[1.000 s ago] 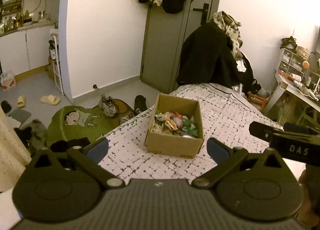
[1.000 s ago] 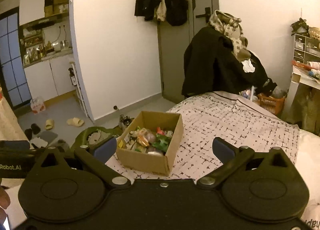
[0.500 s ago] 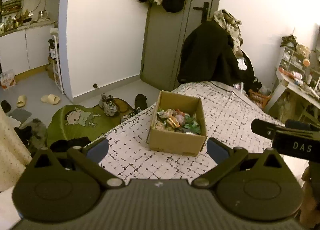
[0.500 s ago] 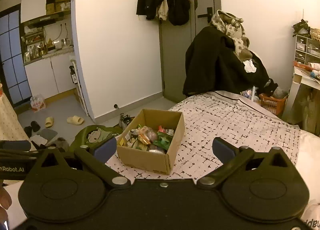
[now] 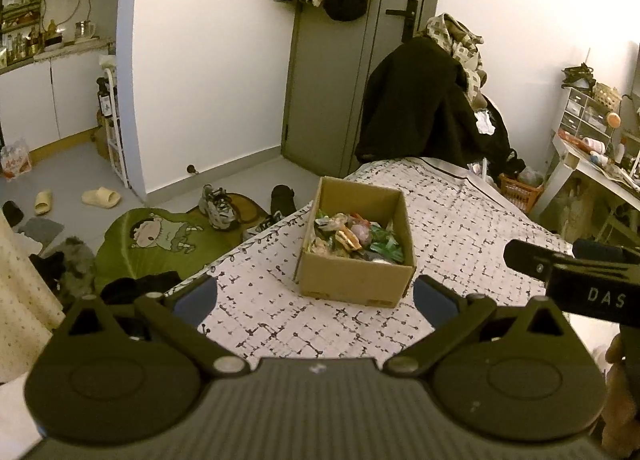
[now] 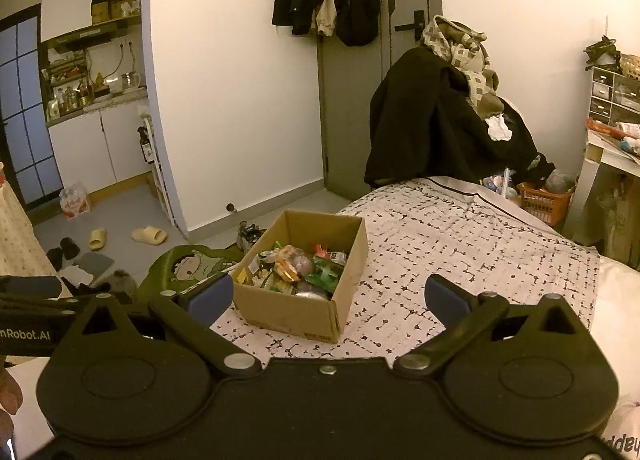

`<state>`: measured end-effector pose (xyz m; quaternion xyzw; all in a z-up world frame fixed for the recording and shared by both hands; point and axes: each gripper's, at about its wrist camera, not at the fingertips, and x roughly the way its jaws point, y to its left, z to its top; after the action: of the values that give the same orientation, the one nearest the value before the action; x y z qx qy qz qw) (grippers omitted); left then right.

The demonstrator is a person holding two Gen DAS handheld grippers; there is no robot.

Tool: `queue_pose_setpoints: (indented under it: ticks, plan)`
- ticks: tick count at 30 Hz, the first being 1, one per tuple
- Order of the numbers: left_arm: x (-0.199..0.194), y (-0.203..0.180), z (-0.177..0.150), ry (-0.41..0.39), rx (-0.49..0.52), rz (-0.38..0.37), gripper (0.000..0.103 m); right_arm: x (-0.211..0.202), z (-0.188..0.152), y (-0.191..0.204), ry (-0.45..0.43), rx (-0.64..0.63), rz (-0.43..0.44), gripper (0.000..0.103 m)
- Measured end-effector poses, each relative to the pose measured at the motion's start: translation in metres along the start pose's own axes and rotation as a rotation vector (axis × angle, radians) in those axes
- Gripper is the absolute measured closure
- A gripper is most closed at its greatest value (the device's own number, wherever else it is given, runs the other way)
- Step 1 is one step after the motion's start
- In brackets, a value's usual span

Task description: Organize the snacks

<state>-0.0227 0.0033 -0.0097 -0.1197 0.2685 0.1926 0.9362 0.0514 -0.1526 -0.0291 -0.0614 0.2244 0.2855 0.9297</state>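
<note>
- Fingers (image 5: 196,297) of the left gripper (image 5: 315,296) are spread wide, holding nothing; the cardboard box (image 5: 356,276) of snacks (image 5: 352,238) sits on the bed (image 5: 472,227) just beyond, between them.
- Right gripper (image 6: 329,298) fingers (image 6: 210,297) likewise spread, empty; the box lies ahead, nearer the left finger.

We see a plain brown cardboard box (image 5: 356,256) holding a jumble of snack packets (image 5: 352,238) in green, orange, red and purplish wrappers, set near the left edge of a white bed cover (image 5: 460,236) printed with a broken black grid. Our grippers are black with blue fingertip pads (image 6: 210,296), and one carries white lettering. On the grey floor lies a green cartoon-figure mat (image 5: 148,236) and pale yellow slippers (image 5: 100,196); the door (image 5: 324,79) is grey-green.
</note>
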Motion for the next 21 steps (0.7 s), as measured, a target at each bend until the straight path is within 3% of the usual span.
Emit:
queue_pose_setpoints:
  ticks: [21]
  plan:
    - [0.011,-0.014,-0.009,0.023,0.04,-0.002,0.0,0.006,-0.007,-0.003,0.024,0.024,-0.018,0.0]
